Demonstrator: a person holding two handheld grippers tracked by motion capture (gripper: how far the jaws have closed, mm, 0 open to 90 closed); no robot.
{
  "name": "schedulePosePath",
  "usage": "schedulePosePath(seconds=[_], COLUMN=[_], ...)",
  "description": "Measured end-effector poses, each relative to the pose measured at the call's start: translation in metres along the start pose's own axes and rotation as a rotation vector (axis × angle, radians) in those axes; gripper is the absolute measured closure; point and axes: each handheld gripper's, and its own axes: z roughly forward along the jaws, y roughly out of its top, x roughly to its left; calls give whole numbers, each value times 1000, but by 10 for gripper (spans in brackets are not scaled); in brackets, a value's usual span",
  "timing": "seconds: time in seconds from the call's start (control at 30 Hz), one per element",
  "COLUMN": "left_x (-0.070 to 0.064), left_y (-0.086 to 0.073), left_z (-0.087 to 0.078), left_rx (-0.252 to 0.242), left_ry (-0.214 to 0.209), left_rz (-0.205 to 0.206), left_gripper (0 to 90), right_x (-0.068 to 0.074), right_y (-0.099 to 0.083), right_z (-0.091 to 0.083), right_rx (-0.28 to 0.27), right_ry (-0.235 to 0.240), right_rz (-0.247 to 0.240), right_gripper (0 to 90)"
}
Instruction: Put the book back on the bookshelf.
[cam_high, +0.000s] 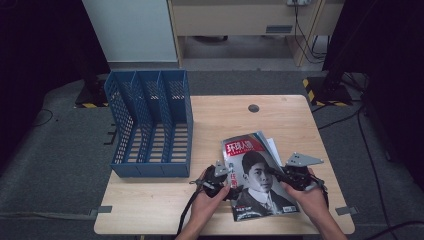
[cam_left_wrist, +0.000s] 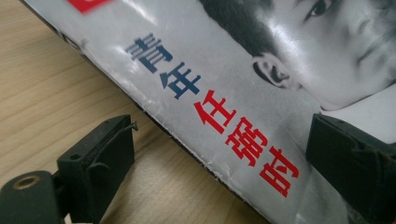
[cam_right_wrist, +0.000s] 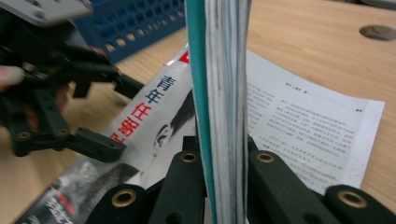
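2 grippers flank the magazine (cam_high: 257, 175); right gripper (cam_high: 280, 175) clamps its edge.

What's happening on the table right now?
A person works a stack of magazines on the wooden table with two tongs. The right tongs are shut on the stack's edge, lifting pages with a teal cover. The left tongs are open, straddling the spine edge of the top magazine without gripping it. The blue file rack stands to the left, its slots empty.

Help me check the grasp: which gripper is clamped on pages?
The right gripper: its fingers pinch a bundle of pages, while the left gripper stands open.
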Motion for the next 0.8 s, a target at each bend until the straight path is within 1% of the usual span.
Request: schedulePosePath(seconds=[0.03,0.07,0.1,0.13,0.17,0.2,0.23,0.27,0.3,0.33,0.37,0.4,0.43,0.47,0.5,0.53,0.57,0.6,0.63,0.67,0.7,0.73,0.77,0.8], left_x=[0,1,1,-1,-3,-6,-8,-8,-8,-7,-6,-4,-4,-4,-4,-5,-5,-5,-5,-3,-3,-2,-2,-2], left_y=[0,0,0,0,1,1,2,2,2,1,1,1,1,1,0,0,0,0,0,0,0,-1,-1,-1], left_z=[0,0,1,2,3,6,6,7,6,6,6,4,4,4,3,3,2,2,1,0,0,-1,-1,-2], left_rx=[0,-5,-3,-1,4,17,22,21,19,15,10,2,2,0,2,4,9,14,16,15,15,13,13,18], left_ry=[0,-36,-63,-77,-92,-99,-92,-85,-84,-83,-83,-73,-73,-62,-51,-42,-35,-30,-15,-3,-3,-5,-5,-2], left_rz=[0,-20,-24,-25,-19,-12,-5,-4,-8,-13,-23,-35,-35,-31,-23,-11,3,4,7,7,7,2,2,5], left_gripper=[90,90,111,129,135,132,91,85,114,114,130,163,214,256,256,345,345,360,427,451,467,486,498,517], right_x=[0,0,-1,-2,-2,-3,-3,-4,-6,-6,-7,-10,-10,-10,-10,-7,-7,-4,2,3,3,2,1,-1], right_y=[0,1,1,0,0,-2,-4,-5,-8,-8,-10,-14,-16,-18,-18,-21,-21,-23,-25,-25,-25,-23,-23,-24], right_z=[0,-2,-3,-4,-3,-1,2,4,7,7,8,10,11,13,13,18,18,22,28,30,30,29,29,29], right_rx=[0,-15,-32,-38,-43,-41,-33,-32,-27,-27,-20,-3,8,31,31,91,91,128,186,200,200,230,236,246], right_ry=[0,14,27,37,41,48,52,48,46,46,42,44,36,24,24,15,15,7,-30,-38,-38,-53,-70,-82], right_rz=[0,10,29,44,52,66,79,96,130,130,149,194,206,198,198,179,179,165,112,99,99,82,69,74], right_gripper=[878,878,878,878,878,878,877,877,876,876,875,875,873,868,868,852,852,838,777,749,749,619,552,465])
